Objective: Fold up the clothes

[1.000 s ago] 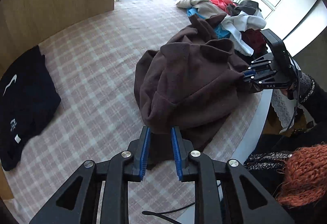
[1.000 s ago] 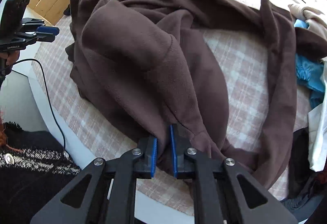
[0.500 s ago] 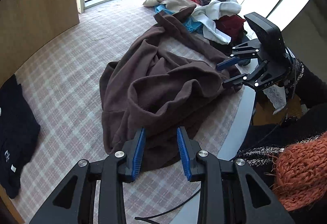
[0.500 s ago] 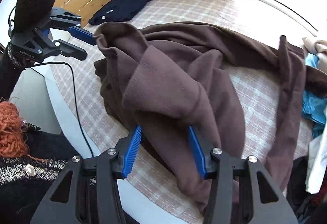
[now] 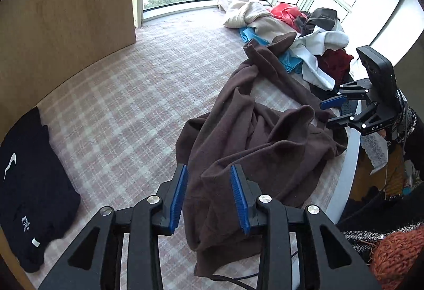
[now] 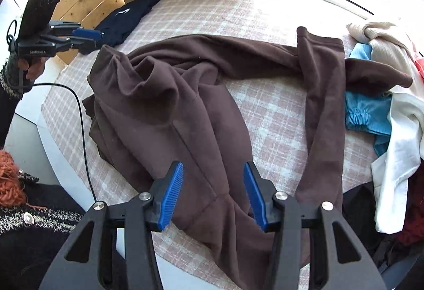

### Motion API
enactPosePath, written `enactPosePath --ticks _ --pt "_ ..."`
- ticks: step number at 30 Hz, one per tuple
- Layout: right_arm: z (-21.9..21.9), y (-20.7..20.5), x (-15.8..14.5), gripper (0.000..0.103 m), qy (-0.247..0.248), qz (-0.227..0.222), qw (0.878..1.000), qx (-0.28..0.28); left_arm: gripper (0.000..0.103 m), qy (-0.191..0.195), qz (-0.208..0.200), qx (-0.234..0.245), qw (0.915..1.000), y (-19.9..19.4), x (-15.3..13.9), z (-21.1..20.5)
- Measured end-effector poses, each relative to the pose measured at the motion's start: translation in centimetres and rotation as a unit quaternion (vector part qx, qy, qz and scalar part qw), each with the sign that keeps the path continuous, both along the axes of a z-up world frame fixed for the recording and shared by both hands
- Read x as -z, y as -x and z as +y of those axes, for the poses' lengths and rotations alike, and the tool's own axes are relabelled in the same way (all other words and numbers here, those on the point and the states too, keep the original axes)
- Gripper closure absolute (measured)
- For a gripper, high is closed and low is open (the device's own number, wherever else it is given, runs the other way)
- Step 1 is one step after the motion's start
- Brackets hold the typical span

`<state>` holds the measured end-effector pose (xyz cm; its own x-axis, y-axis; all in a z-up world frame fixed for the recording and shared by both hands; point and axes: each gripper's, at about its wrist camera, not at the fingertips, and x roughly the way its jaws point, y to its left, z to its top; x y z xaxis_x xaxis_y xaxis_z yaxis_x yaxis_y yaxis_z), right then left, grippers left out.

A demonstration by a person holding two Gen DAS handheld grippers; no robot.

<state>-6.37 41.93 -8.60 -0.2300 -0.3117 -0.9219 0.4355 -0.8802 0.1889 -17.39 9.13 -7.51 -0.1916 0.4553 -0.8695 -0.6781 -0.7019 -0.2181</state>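
Left gripper [image 5: 209,194]: jaws partly apart, nothing pinched; brown cloth sat in the gap but the pads did not press it.
Brown garment [image 6: 172,115]: crumpled on the checked cover [image 5: 127,110], bunched at the near edge, directly under and ahead of both grippers.
Long axis: heap ran from the left gripper side toward the clothes pile [image 5: 299,33]; one long strip [image 6: 326,115] trailed to the right, its end on the pile.
Right gripper [image 6: 213,190]: jaws wide, holding nothing; a seamed fold lay between the pads, untouched.
Nearer hand: about equal; left over the bunched end, right beside the long strip.
Judgement: next regrip likely spreads it flat.
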Motion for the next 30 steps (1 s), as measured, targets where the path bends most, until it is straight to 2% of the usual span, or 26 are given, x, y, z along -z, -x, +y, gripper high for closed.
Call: enactPosePath --ticks 5,6,7,8,9,11,14,16,18,22,27,29,30 --pt "-1.2 -0.7 2.7 0.056 -0.011 -0.024 1.000 -0.017 0.071 0.006 -0.011 -0.017 0.9998 -0.7 0.6 -2.1" --pt "-1.3 -0.6 3.0 0.059 -0.012 -0.024 1.000 -0.015 0.071 0.006 -0.012 -0.018 0.9997 -0.9 0.6 -2.3" --pt "-1.2 -0.6 3.2 0.077 -0.011 -0.027 0.999 -0.013 0.071 0.005 -0.014 -0.018 0.9997 -1.0 0.6 -2.5" --pt "-1.1 -0.5 3.3 0.089 -0.008 -0.034 0.999 -0.012 0.071 0.004 -0.015 -0.018 0.9997 -1.2 0.7 -2.7" --pt "-1.0 -0.6 3.2 0.095 -0.008 -0.037 0.999 -0.011 0.071 0.005 -0.016 -0.015 0.9997 -1.4 0.7 -2.7" --pt "-0.9 -1.2 1.8 0.096 -0.019 -0.024 0.999 -0.019 0.070 0.009 -0.016 -0.009 0.9998 -1.7 0.8 -2.8" --pt "1.5 -1.7 -1.8 0.096 -0.025 0.000 1.000 -0.002 0.070 0.015 -0.015 0.007 0.9998 -2.3 0.8 -2.7" --pt "4.3 -1.8 -3.7 0.096 -0.019 0.003 0.999 0.038 0.067 0.017 -0.010 0.030 0.9993 -2.9 0.7 -2.2" --pt "6.6 -2.1 -4.5 0.096 -0.035 0.008 0.996 0.077 0.062 0.018 -0.007 0.054 0.9983 -3.4 0.5 -1.5" --pt "8.1 -3.1 -3.5 0.096 -0.037 -0.006 0.994 0.107 0.062 0.023 -0.003 0.116 0.9930 -4.7 0.4 1.4" --pt "8.7 -4.5 -1.7 0.096 -0.044 -0.025 0.993 0.109 0.061 0.045 0.017 0.195 0.9796 -5.4 -0.5 5.4" --pt "9.6 -5.6 -1.3 0.096 -0.054 -0.030 0.990 0.126 0.054 0.048 0.016 0.212 0.9759 -5.0 -0.7 6.3" --pt "10.3 -6.2 -1.0 0.096 -0.064 -0.036 0.987 0.142 0.053 0.049 0.015 0.220 0.9742 -4.8 -0.8 6.8"
